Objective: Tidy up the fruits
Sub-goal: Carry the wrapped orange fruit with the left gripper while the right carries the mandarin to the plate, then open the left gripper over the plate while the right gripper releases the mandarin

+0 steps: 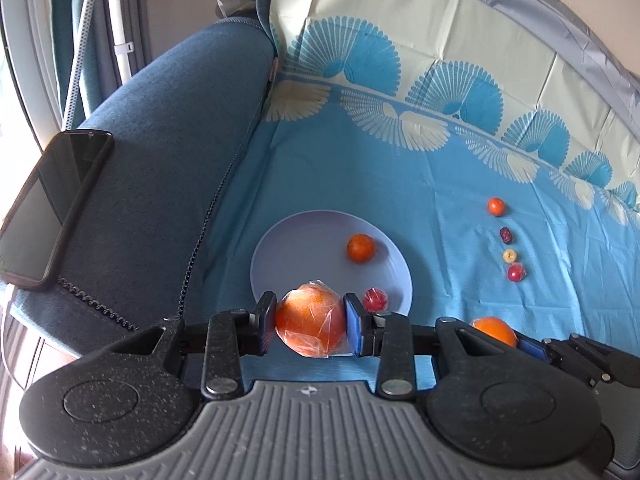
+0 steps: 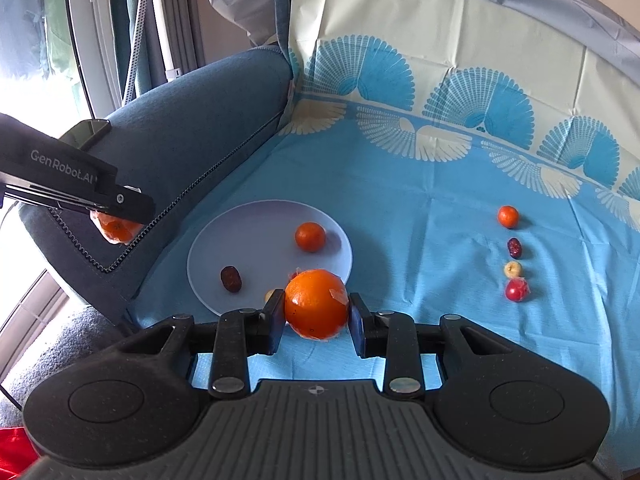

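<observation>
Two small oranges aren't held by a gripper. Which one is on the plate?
The one nearer the left, on the plate. The other small orange lies on the blue cloth, heading the row of little fruits.

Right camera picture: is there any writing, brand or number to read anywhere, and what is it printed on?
"GenRobot.AI": white letters on the black body of the left tongs, seen at the left edge; the end is partly cut off.
No other writing shows: none readable on the phone, the plate or the blue patterned cloth.

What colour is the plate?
Pale lavender plate, plain with no pattern; clearest in the right wrist view.
</observation>
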{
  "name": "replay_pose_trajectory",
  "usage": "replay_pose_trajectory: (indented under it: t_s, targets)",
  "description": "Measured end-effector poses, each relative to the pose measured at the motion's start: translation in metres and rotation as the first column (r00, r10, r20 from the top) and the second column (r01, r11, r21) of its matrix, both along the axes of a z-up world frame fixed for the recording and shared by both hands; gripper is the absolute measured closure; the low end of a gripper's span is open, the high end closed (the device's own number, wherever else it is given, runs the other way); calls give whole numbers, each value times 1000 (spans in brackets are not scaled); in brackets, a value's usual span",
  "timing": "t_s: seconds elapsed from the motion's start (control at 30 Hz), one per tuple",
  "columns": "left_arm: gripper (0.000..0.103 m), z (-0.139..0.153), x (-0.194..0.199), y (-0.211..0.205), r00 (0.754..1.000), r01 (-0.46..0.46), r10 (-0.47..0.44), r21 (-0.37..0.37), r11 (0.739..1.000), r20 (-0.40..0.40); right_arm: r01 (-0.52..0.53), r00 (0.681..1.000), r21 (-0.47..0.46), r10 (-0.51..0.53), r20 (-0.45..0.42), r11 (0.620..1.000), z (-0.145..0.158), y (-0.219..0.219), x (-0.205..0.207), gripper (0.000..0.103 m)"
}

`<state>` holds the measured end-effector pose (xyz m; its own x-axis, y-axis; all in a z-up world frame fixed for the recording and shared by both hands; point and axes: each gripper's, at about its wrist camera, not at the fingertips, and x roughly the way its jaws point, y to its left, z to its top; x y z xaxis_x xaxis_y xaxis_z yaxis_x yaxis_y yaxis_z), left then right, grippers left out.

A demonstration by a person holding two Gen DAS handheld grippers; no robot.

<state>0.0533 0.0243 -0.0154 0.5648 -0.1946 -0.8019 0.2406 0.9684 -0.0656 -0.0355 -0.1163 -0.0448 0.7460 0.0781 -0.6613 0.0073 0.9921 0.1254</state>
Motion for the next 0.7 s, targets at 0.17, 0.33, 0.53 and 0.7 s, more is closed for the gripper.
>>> replay_pose_trajectory:
  t_s: [0.17, 0.33, 0.53, 0.7]
  targets:
    - [64, -23, 27, -11, 1000, 8, -7, 16, 1000, -29, -16, 1000, -5, 16, -14, 1000, -14, 0, 28, 69]
    - [64, -51, 55, -19, 998, -6, 9, 37, 999, -64, -22, 999, 0, 22, -46, 1000, -31, -4, 61, 69]
    - [64, -76, 85, -25, 997, 2, 3, 62, 998, -81, -37, 996, 3, 37, -84, 999, -52, -6, 99, 69]
    - [64, -90, 103, -33, 997, 17, -10, 100, 995, -75, -61, 993, 3, 61, -100, 998, -63, -4, 121, 69]
